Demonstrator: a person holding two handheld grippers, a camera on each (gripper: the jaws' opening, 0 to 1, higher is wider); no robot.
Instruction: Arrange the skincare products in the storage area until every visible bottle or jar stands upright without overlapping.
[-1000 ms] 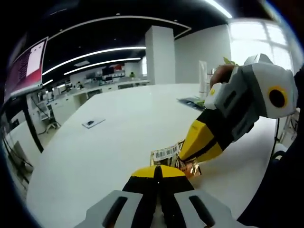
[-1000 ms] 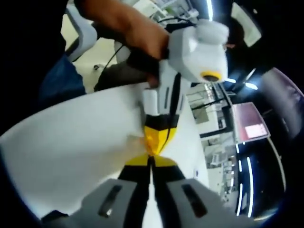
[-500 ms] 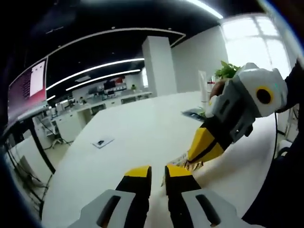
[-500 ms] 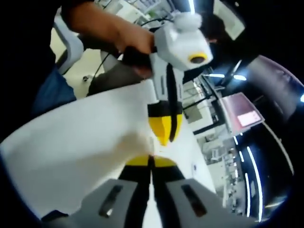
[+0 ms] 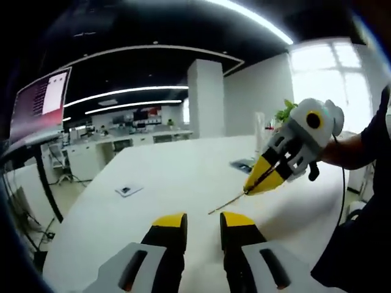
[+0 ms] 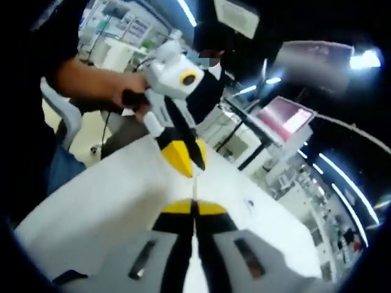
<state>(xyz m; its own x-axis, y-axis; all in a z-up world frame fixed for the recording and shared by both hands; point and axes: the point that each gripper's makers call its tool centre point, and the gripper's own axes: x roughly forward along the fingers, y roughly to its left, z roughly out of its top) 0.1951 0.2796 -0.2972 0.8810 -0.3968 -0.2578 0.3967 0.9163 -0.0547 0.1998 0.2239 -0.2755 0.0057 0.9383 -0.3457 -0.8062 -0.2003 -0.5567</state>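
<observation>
Hanging from the tip of the right gripper is a thin flat packet, seen edge-on as little more than a line; what kind of skincare product it is cannot be told. Its long axis runs from that clenched tip down and out toward the left gripper, with the free end stopping just ahead of the left jaws and slightly to their right. The free end looks to be held over the white table, though whether it brushes the top is unclear. The left jaws stand parted with nothing between them. In the right gripper view the packet rises straight out from between the closed jaws toward the left gripper beyond it. The left gripper is therefore the nearer free one, and any handover or steadying would mean closing on the free end along that line. A floppy sheet like this will probably not stand by itself and may need something to lean on. Farther across the table a tall white tube stands upright beside a green plant, well apart from both grippers, and a small dark item lies flat off to the left.
</observation>
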